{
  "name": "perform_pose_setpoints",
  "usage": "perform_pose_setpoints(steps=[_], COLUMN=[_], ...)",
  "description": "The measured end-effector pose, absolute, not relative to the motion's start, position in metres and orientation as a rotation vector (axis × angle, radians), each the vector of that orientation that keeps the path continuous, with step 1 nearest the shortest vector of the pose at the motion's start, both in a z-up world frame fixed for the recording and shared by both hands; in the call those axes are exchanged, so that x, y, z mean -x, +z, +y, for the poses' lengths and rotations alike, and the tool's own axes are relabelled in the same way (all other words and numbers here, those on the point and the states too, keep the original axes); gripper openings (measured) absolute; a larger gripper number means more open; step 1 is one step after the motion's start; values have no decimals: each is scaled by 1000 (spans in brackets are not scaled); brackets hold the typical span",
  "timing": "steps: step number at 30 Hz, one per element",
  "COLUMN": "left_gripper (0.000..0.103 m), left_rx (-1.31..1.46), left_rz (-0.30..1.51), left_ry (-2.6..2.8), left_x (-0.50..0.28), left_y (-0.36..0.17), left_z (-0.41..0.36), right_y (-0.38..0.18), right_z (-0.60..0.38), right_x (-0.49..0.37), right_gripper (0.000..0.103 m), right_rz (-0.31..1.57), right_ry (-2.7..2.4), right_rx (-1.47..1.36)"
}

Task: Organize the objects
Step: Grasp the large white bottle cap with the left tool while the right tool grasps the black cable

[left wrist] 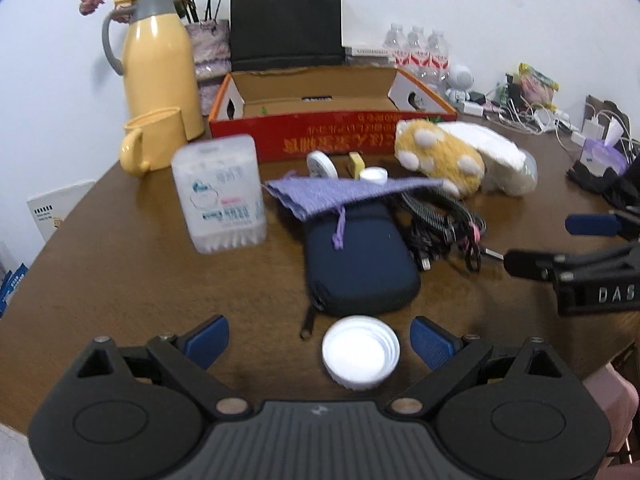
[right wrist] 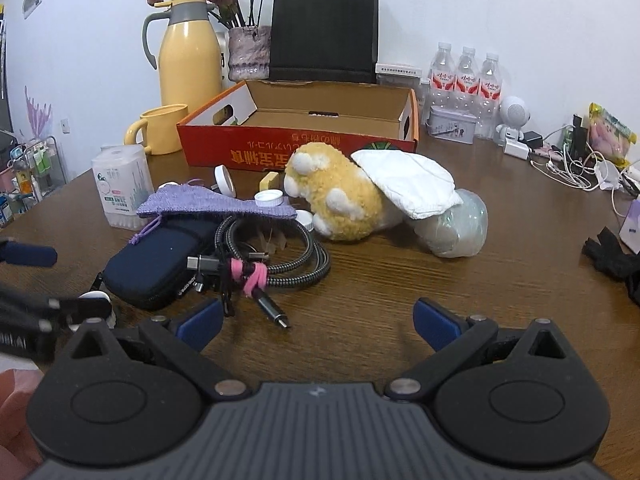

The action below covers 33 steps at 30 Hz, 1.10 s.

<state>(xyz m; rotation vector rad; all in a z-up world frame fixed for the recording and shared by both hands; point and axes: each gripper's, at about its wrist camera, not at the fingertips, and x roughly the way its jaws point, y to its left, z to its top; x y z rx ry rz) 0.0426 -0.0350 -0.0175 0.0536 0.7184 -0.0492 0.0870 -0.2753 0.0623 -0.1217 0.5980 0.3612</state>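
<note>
left gripper [left wrist: 319, 338] hovers low, spread wide around a white ribbed plastic cap [left wrist: 361, 352] on the brown wooden table [left wrist: 140, 280]. right gripper [right wrist: 318, 322] spread, empty. the red cardboard box [right wrist: 296, 136] behind looks nearly empty.

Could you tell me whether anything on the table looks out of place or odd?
A few loose white caps lie without bottles. The plush toy is tipped over under a white cloth, and the purple pouch lies across the dark case.

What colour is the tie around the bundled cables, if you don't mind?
Pink; the tie shows best in the right wrist view.
</note>
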Motion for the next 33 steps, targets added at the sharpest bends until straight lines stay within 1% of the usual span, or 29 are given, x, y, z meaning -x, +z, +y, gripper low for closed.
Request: perform_pose_setpoints(steps=[1, 3, 4, 6, 7, 8, 21, 28, 33], left_gripper=[97, 91, 79, 60, 38, 39, 39, 39, 39], left_rx=[-49, -35, -22, -22, -18, -3, 44, 54, 70], left_rz=[724, 725, 724, 702, 691, 689, 611, 617, 622], left_ry=[-49, -56, -70, -76, -83, -95, -35, -10, -3], left_x=[-42, -40, -40, -35, -33, -32, -28, -38, -45], left_y=[-20, -24, -26, -26, -24, -23, -4, -8, -14], left_z=[-35, -34, -33, -33, -32, -30, -4, 5, 12], right_y=[62, 61, 60, 59, 59, 59, 71, 73, 66], right_z=[-275, -274, -273, -272, -271, -271, -266, -256, -254], right_x=[-87, -88, -88, -89, -89, -89, -94, -114, -134], right_gripper=[103, 103, 103, 103, 103, 103, 103, 103, 103], right_rz=[599, 603, 605, 609, 610, 611, 582, 581, 616], right_ry=[362, 367, 369, 373, 374, 375, 414, 421, 433], right_rx=[120, 116, 116, 117, 117, 117, 85, 75, 31])
